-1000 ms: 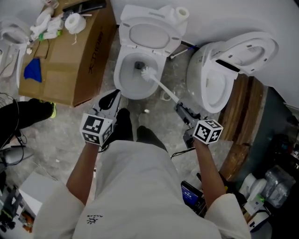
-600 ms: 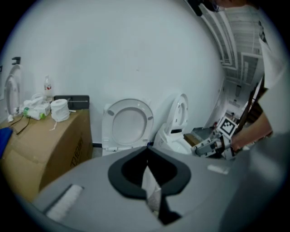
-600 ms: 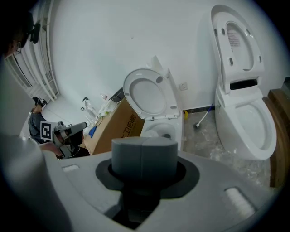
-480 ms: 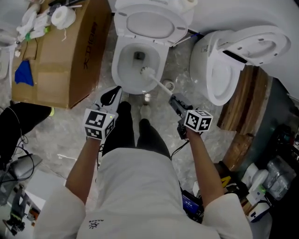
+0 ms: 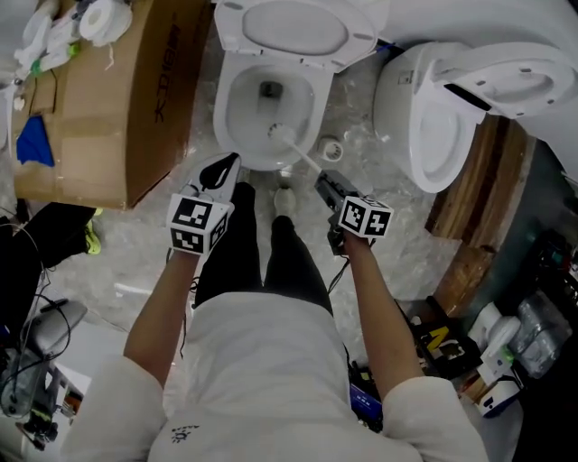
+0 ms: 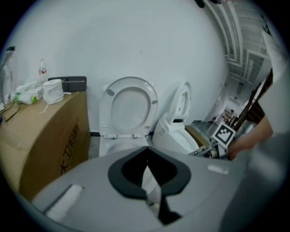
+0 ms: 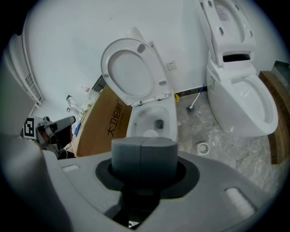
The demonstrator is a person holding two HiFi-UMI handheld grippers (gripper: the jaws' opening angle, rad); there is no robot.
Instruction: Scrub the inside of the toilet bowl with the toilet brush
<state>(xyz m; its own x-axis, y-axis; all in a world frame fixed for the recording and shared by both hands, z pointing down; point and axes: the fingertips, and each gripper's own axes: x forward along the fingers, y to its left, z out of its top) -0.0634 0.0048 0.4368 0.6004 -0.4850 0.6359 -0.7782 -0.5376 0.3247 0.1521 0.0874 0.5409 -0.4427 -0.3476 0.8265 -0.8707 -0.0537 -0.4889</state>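
A white toilet (image 5: 237, 126) stands with its seat and lid (image 5: 291, 25) raised. The toilet brush's white head (image 5: 281, 135) rests against the near inside wall of the bowl, in front of the drain hole (image 5: 269, 88). Its thin handle (image 5: 308, 162) slants back to my right gripper (image 5: 322, 181), which is shut on it. In the right gripper view the grey handle end (image 7: 144, 156) fills the jaws, with the bowl (image 7: 159, 113) beyond. My left gripper (image 5: 221, 171) hangs shut and empty at the bowl's front left rim. In the left gripper view the raised seat (image 6: 129, 108) is straight ahead.
A cardboard box (image 5: 117, 99) with rolls and clutter on top stands left of the toilet. A second toilet (image 5: 452, 108) lies tilted at the right, against wooden boards (image 5: 479, 207). A floor drain (image 5: 332, 149) sits between the toilets. The person's legs (image 5: 271, 257) stand before the bowl.
The brush head has slid from beside the drain hole toward the bowl's near wall. My right gripper has moved left and closer to the bowl. The left gripper has kept its place by the rim.
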